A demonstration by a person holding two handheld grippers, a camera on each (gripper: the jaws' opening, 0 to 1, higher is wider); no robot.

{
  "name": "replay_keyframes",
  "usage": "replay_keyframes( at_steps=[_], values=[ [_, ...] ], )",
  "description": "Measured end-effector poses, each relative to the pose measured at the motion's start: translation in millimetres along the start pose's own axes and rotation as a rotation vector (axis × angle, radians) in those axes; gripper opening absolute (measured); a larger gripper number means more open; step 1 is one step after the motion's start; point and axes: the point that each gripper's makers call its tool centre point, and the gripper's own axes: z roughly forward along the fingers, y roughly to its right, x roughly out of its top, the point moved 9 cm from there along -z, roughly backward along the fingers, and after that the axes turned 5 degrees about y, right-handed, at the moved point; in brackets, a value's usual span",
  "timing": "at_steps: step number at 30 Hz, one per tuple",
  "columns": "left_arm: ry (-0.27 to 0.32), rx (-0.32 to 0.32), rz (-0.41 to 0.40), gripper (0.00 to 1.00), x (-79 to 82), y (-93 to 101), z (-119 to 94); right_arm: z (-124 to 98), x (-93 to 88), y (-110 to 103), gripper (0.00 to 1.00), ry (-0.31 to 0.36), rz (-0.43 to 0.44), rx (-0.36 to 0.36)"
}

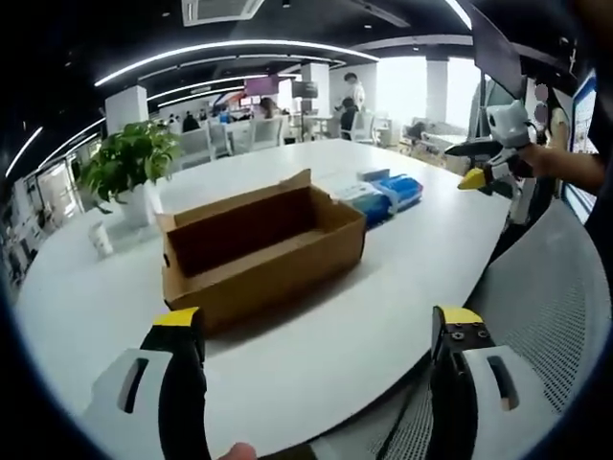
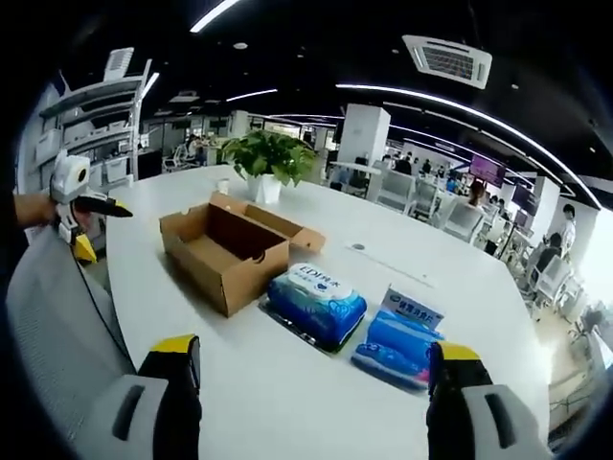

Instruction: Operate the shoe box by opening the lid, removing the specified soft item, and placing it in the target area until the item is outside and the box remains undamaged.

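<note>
The open shoe box (image 2: 228,251) sat on the bench (image 2: 287,402) ahead of the right gripper (image 2: 311,388), whose jaws stood spread and empty, as did the left gripper (image 1: 316,364). Two soft packs (image 2: 316,302) lay just beside it; light, squashy, probably slippery, best pinched mid-body.

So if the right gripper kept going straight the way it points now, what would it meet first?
Probably the blue soft pack lying on the table beside the open cardboard box; depth is uncertain. The right gripper is open.
</note>
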Motion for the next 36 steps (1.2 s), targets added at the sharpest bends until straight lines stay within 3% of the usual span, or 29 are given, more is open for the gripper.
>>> replay_keyframes(
  at_steps=[10,20,36],
  values=[
    [-0.002,0.015,0.015,0.96,12.7,-32.2,-0.9,-6.2,0.0,-15.6,0.99,0.016,0.029,-0.018],
    [-0.046,0.032,0.062,0.92,24.7,-61.1,4.6,-11.7,-1.2,-27.4,0.99,0.014,0.041,-0.013],
    [-0.106,-0.04,0.157,0.84,58.4,-100.4,36.2,-25.4,-12.8,-45.4,0.99,0.023,0.088,-0.032]
  ],
)
